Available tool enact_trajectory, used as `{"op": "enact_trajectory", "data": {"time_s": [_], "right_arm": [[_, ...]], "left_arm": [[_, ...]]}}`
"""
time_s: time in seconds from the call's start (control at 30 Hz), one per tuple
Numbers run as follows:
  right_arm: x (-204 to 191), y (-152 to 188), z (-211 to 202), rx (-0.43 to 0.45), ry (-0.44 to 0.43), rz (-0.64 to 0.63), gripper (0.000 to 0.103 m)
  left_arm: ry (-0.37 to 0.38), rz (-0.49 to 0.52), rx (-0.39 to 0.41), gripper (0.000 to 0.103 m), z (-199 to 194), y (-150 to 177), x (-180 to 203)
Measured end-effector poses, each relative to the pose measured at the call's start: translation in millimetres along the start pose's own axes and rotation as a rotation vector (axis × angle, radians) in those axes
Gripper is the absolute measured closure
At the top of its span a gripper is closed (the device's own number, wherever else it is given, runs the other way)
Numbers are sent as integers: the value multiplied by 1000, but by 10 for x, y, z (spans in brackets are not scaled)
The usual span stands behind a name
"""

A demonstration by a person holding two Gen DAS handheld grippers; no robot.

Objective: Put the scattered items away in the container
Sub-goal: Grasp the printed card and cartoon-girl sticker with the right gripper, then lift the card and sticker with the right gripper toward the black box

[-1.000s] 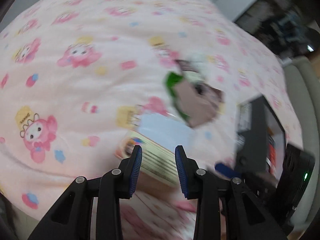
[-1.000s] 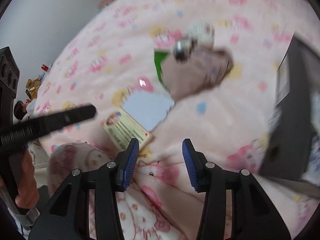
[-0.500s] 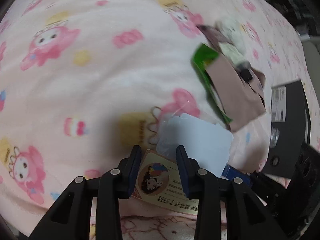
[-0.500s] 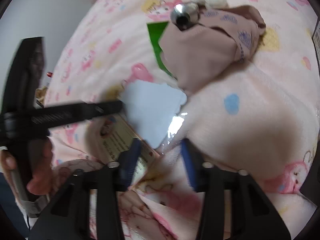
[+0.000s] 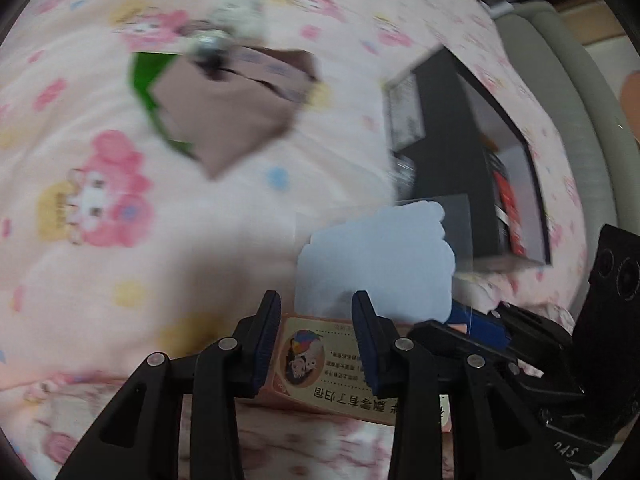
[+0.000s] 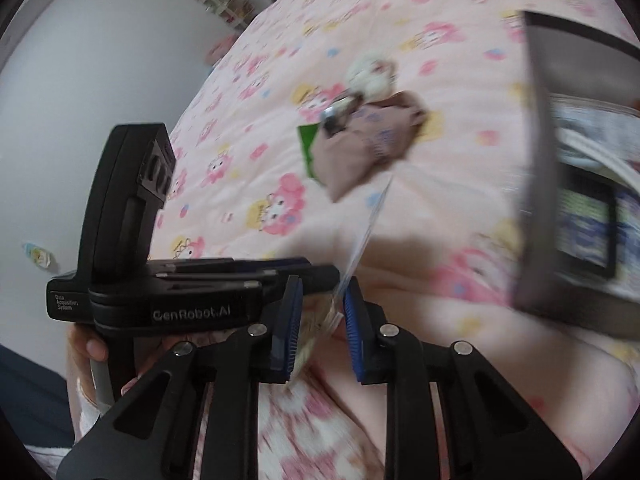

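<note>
Right gripper (image 6: 320,316) is closing on the clear-sleeved blue card (image 5: 376,264), lifted edge-on near the black box (image 5: 472,152); pinch it firmly. Left gripper (image 5: 316,340), half open, straddles the printed card (image 5: 320,364) on the bed (image 5: 100,80)

- A big pink blanket (image 5: 168,240) with little cartoon animals, flowers and dots covers the bed and fills most of both views.
- A plain pale wall (image 6: 100,60) stands past the far edge of the blanket.
- A small shelf with colourful things (image 6: 224,0) sits by that wall, at the blanket's far corner; it is too blurry to tell more.
- A grey padded edge (image 5: 576,92) curves along the other side of the blanket.
</note>
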State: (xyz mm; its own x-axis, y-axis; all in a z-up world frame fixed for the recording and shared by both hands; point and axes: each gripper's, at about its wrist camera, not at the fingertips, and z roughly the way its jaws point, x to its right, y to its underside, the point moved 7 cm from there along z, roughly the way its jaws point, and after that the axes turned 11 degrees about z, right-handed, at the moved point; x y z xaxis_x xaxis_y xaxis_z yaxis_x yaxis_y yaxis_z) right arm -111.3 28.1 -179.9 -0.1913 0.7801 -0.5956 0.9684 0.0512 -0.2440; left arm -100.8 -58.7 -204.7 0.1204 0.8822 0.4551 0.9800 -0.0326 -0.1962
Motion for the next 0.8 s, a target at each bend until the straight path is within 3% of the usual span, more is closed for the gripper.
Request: {"op": "enact_trajectory", "data": {"time_s": [0.1,0.23,0.37,0.6,0.8], "right_arm": [[104,27,-196,38,31,-2,82],[153,63,-277,46,17,-3,82],[62,91,-148,40,33,-48,81],[-270,31,145,-6,-27,-87,78],[-404,128,437,-74,-74,-88,59]], "left_arm": [[35,37,-27,71,103,45,225],[5,4,-13,71,104,-22,218],[-67,-85,56,71,-98,-74,-61],[-65,-167,203,71,-626,-63,-385],[-53,-205,231,71,-674,-51,-542]]}}
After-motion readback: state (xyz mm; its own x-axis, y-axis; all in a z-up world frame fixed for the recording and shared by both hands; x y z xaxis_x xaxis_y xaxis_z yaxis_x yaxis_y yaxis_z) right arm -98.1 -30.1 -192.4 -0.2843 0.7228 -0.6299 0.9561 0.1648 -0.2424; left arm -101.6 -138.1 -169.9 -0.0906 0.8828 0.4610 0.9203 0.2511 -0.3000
